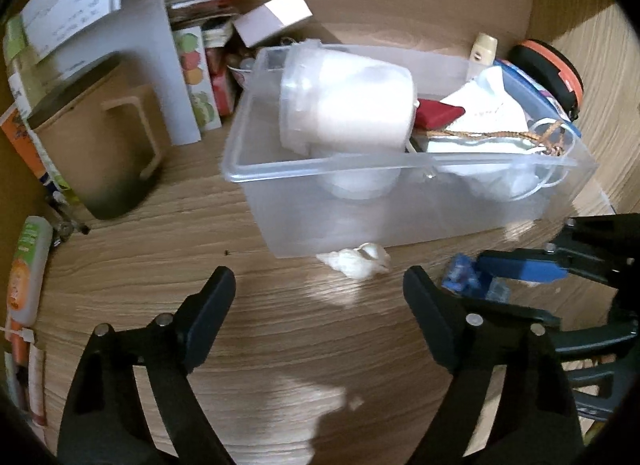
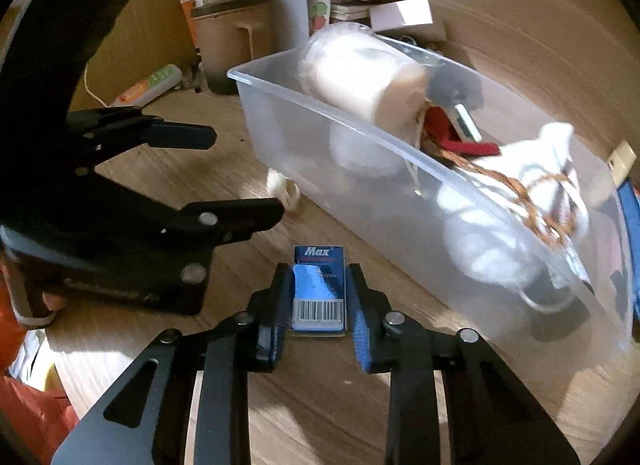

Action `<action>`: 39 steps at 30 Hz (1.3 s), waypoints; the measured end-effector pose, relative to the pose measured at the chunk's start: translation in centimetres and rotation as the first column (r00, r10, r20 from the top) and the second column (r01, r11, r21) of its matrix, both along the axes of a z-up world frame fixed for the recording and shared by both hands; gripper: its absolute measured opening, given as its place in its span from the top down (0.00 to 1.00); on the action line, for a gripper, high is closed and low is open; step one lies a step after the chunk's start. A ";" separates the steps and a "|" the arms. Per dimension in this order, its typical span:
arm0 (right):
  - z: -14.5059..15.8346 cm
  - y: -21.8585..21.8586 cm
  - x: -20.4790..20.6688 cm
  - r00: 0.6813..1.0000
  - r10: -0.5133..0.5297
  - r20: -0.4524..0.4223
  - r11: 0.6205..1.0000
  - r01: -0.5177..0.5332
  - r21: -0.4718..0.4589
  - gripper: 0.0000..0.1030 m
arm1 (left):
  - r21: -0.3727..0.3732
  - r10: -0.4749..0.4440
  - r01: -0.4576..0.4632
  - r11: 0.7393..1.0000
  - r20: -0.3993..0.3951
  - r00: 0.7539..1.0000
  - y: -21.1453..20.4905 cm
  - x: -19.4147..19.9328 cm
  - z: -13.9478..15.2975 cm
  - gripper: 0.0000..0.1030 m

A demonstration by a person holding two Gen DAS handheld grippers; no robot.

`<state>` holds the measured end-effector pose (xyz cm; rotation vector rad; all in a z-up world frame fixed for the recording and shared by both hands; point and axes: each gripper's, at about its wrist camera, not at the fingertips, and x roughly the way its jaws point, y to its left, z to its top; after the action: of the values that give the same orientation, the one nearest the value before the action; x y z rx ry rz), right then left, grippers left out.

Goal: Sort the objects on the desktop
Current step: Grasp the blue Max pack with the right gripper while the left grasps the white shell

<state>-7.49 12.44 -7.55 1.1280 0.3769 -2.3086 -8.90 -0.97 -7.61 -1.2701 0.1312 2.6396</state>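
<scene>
Closest to us in the right wrist view, the right gripper (image 2: 319,297) has its fingers (image 2: 280,305) closed on a small blue box (image 2: 319,289). The box lies flat on the wooden desk (image 2: 320,405), and its long side points straight away from us, the same way the fingers point. We can read "Max" in white letters at its far end, and a white barcode sits at the near end. In the left wrist view we see only a blurry blue bit of this box (image 1: 464,277) at the right, so the word cannot be read there. The left gripper (image 1: 320,297) hangs over the desk with its fingers (image 1: 212,301) wide apart and nothing between them. A little past them a small white crumpled lump (image 1: 358,261) lies on the desk, touching the front wall of the clear plastic bin (image 1: 360,221). The bin holds a tipped-over white tub (image 1: 344,105), something red, white cloth and a brown braided cord. Only the left wrist view shows the round black and orange case (image 1: 556,73) behind the bin. Farther back stand a tan container with a dark lid (image 1: 92,137) and a pile of papers and cards.
</scene>
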 end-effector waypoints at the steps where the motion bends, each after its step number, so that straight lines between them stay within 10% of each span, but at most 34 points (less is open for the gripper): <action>1: 0.2 0.5 0.3 1.000 -0.003 -0.006 1.000 0.003 -0.011 0.76 | -0.003 -0.001 0.001 1.000 0.007 1.000 0.3 -0.2 -0.1 0.22; 22: 2.8 4.8 3.2 0.997 0.013 -0.082 0.990 -0.024 -0.142 0.76 | -0.014 0.026 -0.026 1.000 0.001 1.000 1.6 -0.5 -0.6 0.62; 39: 3.4 5.8 3.1 0.996 -0.024 -0.089 0.986 0.009 -0.164 0.76 | -0.025 0.034 -0.035 0.999 -0.033 0.999 1.2 1.8 -0.1 0.66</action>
<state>-4.41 18.21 -4.18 0.9520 0.2070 -2.3631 -7.08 0.27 -7.71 -1.2479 0.1494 2.6972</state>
